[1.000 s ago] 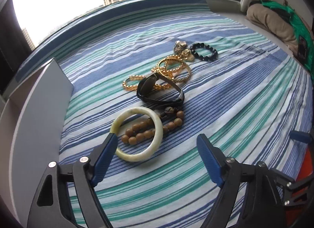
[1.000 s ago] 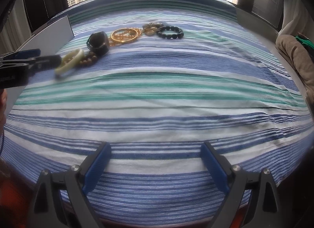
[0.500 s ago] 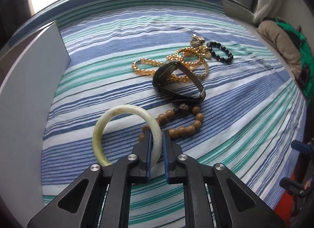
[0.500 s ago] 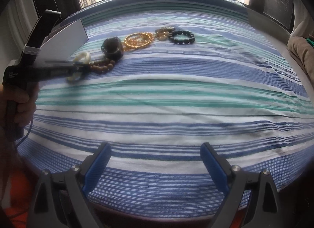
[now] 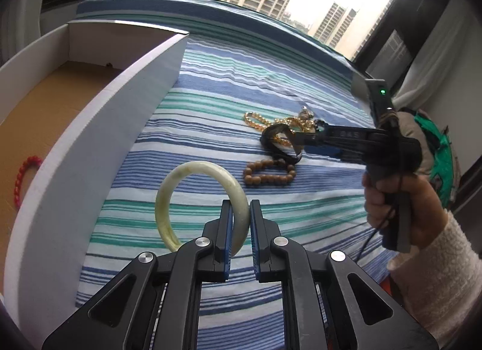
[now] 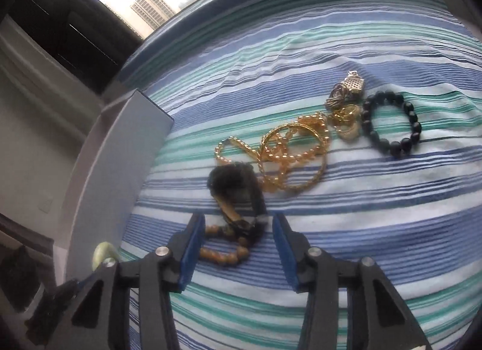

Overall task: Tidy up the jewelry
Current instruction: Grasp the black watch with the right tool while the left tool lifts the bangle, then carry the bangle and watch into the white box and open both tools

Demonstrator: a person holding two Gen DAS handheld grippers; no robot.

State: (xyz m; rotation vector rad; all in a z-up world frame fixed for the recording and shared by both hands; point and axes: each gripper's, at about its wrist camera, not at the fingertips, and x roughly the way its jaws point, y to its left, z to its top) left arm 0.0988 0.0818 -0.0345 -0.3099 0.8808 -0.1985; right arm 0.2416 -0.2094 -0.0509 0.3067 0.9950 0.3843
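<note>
My left gripper (image 5: 241, 223) is shut on a pale green jade bangle (image 5: 180, 181) and holds it upright above the striped bedspread, beside a white box (image 5: 99, 127). My right gripper (image 6: 238, 244) is open, its jaws on either side of a dark bangle (image 6: 238, 190) that lies over a brown wooden bead bracelet (image 6: 223, 255). In the left wrist view the right gripper (image 5: 301, 139) reaches the dark bangle (image 5: 277, 136) above the brown beads (image 5: 265, 175). Gold chains and a gold bangle (image 6: 289, 151), a metal charm cluster (image 6: 346, 94) and a black bead bracelet (image 6: 391, 124) lie beyond.
The white box has a brown floor and a red bead bracelet (image 5: 24, 175) in it; its wall (image 6: 120, 169) stands left of the jewelry. A beige and green bundle (image 5: 433, 151) lies at the bed's right. Windows are behind.
My left gripper has lifted the jade bangle off the bed and swung it left toward the box. My right gripper has moved forward to the dark bangle and brown beads.
</note>
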